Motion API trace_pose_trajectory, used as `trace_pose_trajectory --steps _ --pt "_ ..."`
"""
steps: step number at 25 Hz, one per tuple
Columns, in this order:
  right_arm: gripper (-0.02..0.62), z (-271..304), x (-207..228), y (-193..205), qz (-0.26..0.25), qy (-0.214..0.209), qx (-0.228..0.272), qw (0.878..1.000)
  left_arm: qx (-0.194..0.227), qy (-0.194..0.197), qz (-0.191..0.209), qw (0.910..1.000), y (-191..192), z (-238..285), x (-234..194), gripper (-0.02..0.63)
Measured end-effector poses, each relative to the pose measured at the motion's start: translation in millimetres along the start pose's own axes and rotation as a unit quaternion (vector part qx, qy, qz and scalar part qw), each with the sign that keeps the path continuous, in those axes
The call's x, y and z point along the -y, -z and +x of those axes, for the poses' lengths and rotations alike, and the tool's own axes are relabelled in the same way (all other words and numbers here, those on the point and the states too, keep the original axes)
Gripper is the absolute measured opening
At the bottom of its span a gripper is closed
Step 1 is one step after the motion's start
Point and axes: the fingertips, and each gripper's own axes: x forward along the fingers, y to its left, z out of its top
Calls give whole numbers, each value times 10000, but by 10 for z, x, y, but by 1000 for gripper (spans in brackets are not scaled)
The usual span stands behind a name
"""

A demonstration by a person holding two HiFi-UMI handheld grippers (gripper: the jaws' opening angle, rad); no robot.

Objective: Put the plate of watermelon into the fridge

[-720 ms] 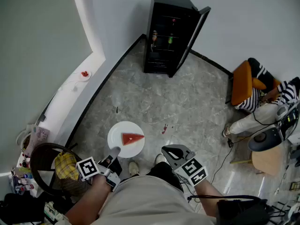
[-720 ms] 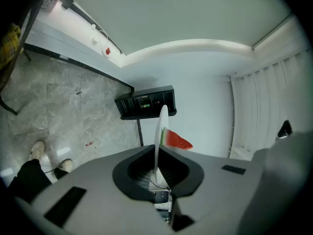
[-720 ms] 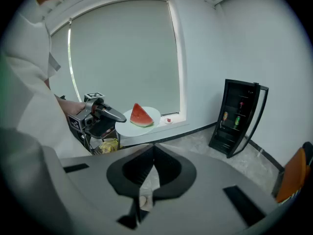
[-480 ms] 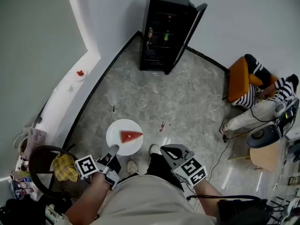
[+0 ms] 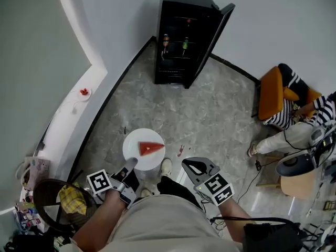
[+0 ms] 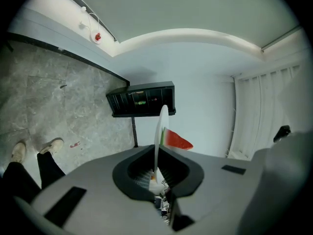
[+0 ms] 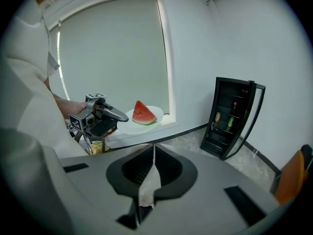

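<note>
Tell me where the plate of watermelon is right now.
In the head view the plate is lower left of centre, its rim clamped in the left claw, over the marble floor and well short of the open black fridge.

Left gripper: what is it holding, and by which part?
The white plate carrying the watermelon slice, pinched at its near rim. The right gripper is shut and empty.
</note>
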Motion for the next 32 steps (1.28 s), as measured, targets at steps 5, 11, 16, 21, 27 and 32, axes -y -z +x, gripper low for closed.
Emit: trace_pose_trajectory --steps 5,11,16,21,27,32 --pt "20 61 723 -222 -46 22 93 9999 -31 70 81 9999 -266 805 235 21" --pt "95 138 1556 -345 -59 80 79 9999 27 111 140 9998 -549 1695 416 21" --pt "95 279 2005 -466 137 140 111 9997 -42 24 127 9999 -821 2311 442 21" --pt "95 581 2467 -571 287 358 41 9989 -208 39 172 9996 -1259 2892 421 21" --pt "95 962 3045 -896 548 632 13 9965 -473 134 278 9984 -1822 3590 491 21" --pt "95 1277 3496 -1242 679 788 -66 9946 -593 196 356 9974 -2290 4194 549 21"
